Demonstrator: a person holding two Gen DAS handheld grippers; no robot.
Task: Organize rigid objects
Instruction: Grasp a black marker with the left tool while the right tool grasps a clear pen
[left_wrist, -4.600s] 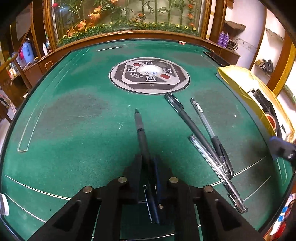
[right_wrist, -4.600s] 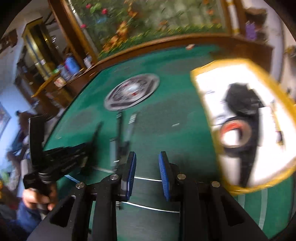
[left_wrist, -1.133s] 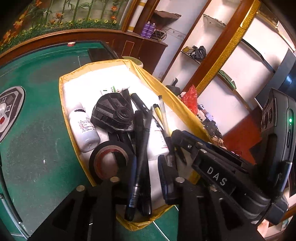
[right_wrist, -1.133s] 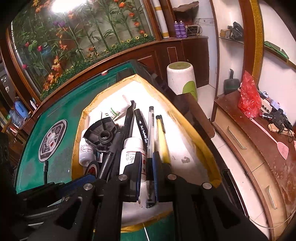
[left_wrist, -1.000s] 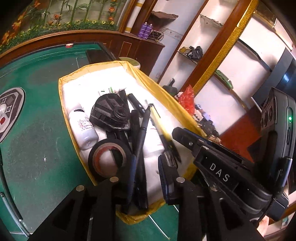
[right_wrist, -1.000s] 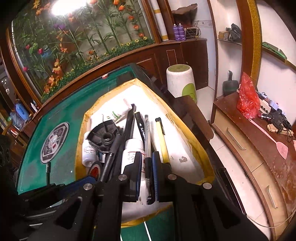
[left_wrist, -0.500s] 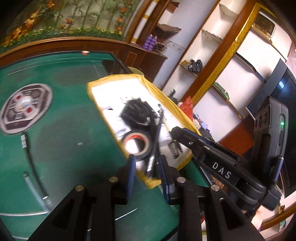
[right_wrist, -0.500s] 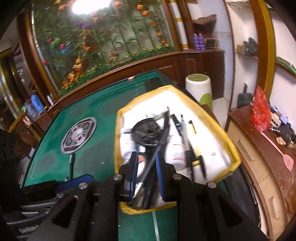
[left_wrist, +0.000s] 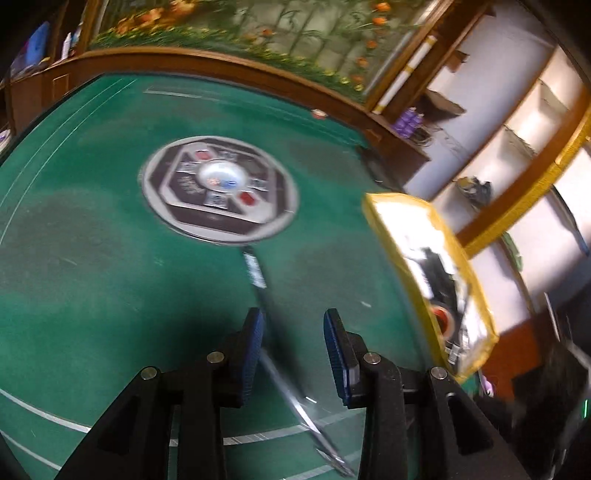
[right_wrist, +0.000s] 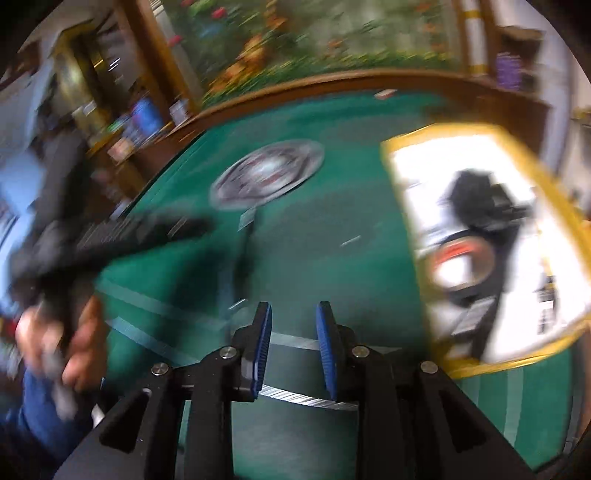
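Left wrist view looking down steeply and close over green felt table (left_wrist: 92, 258), right wrist view likewise, tilted, blurred, both sharing round centre console (left_wrist: 219, 199), pen (left_wrist: 258, 277), yellow-rimmed tray (left_wrist: 469, 280) at right

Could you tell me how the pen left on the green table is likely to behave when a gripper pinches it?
The pen looks thin and straight, so probably stiff and light. Its round barrel lies flat on the felt table, so a nudge might roll it. Its clear part looks smooth and may slip.
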